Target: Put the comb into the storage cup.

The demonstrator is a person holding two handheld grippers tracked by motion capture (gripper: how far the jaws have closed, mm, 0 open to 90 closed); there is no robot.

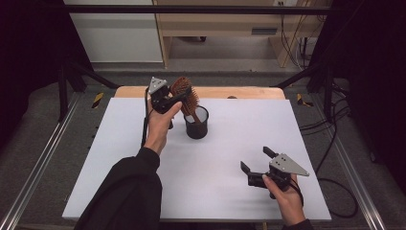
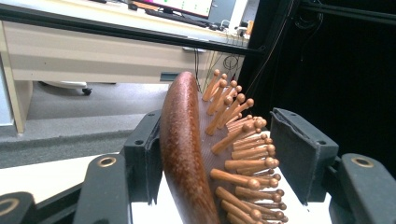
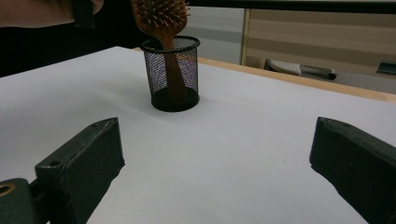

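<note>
We have the brush (image 1: 184, 94) standing handle-down in the cup (image 1: 197, 123), so the placing looks done; what is left, as we judge it, is to let go fully and draw the left gripper (image 1: 173, 99) away.

In the left gripper view the jaws stand on either side of the brush head: one pad lies against its smooth back, while the other stands clear of the pin tips, so we read the hold as loosened rather than pinching. Our right gripper (image 1: 254, 159) rests low over the table (image 1: 225, 158), well apart from the cup, its jaws spread with nothing between them.

The brush is reddish-brown wood, an oval head with a glossy rounded back and rows of ball-tipped wooden pins. The cup is a black wire-mesh cylinder, see-through enough to show the handle inside. The tabletop is matte pale grey.
</note>
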